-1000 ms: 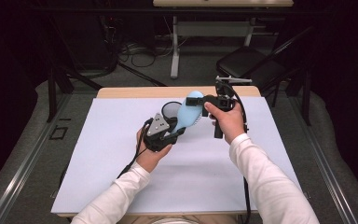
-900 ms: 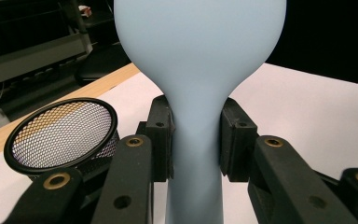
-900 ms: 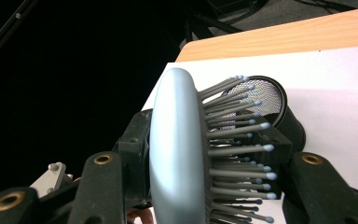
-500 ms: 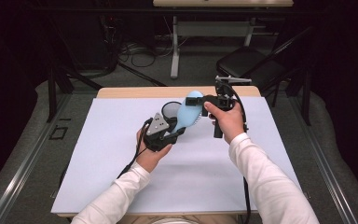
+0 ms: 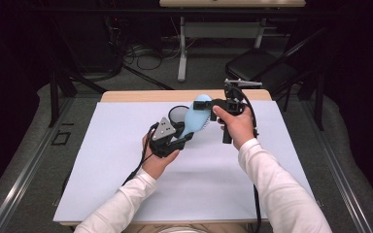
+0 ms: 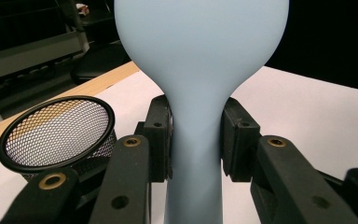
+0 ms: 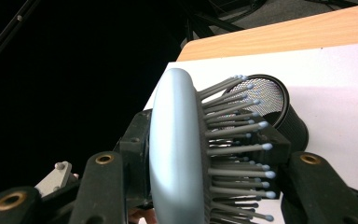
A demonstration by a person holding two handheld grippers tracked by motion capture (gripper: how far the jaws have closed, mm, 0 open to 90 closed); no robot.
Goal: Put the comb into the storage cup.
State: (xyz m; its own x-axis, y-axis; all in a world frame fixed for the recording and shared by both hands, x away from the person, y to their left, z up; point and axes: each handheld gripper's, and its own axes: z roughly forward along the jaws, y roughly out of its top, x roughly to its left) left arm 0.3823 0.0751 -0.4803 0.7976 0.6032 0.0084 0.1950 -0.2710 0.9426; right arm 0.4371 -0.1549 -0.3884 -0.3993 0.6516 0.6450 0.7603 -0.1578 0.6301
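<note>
Both tongs grasp one pale blue hairbrush (image 5: 195, 118) above the counter (image 5: 102, 184).

Left tongs (image 5: 187, 138) clench its handle; right tongs (image 5: 201, 104) clamp its bristled head. A black mesh cup (image 5: 177, 115) stands at the brush's 9 o'clock.

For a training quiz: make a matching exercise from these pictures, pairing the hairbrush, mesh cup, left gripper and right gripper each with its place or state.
Things:
1. hairbrush
2. mesh cup
3. left gripper
4. right gripper

Places or states:
A. shut on the brush's head, across back and bristles
B. stands on the white table cover, untouched
C. light blue, held above the table between both grippers
D. shut on the brush's narrow handle

Pairs: 1-C, 2-B, 3-D, 4-A
</note>
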